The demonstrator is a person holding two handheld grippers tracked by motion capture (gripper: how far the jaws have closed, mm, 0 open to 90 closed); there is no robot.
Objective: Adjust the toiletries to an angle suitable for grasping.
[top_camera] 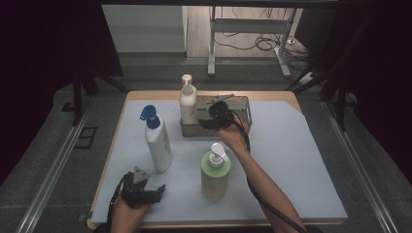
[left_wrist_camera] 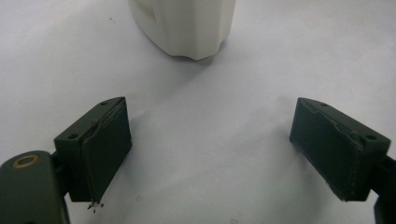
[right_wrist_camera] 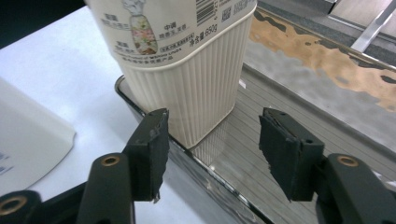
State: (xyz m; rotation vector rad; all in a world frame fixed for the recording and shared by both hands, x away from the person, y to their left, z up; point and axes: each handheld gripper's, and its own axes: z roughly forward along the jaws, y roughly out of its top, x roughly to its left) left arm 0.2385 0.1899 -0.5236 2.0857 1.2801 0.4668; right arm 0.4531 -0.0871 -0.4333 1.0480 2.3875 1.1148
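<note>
The cream pump bottle [right_wrist_camera: 187, 70] looks like matt plastic, finely ribbed on its lower half, with a smooth printed label above. It stands in a metal tray [right_wrist_camera: 261, 154] — brushed, grooved floor, shiny rim. The table [top_camera: 311, 145] wears a smooth, matt white paper-like sheet over a wooden edge. At the bottom of the right gripper view, the right gripper [right_wrist_camera: 212, 149] carries dull black pads [right_wrist_camera: 280, 149] — worn, rough-edged.

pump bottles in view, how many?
3. A cream bottle stands in the metal tray, a white one with a blue pump at left, a green one in front.
</note>
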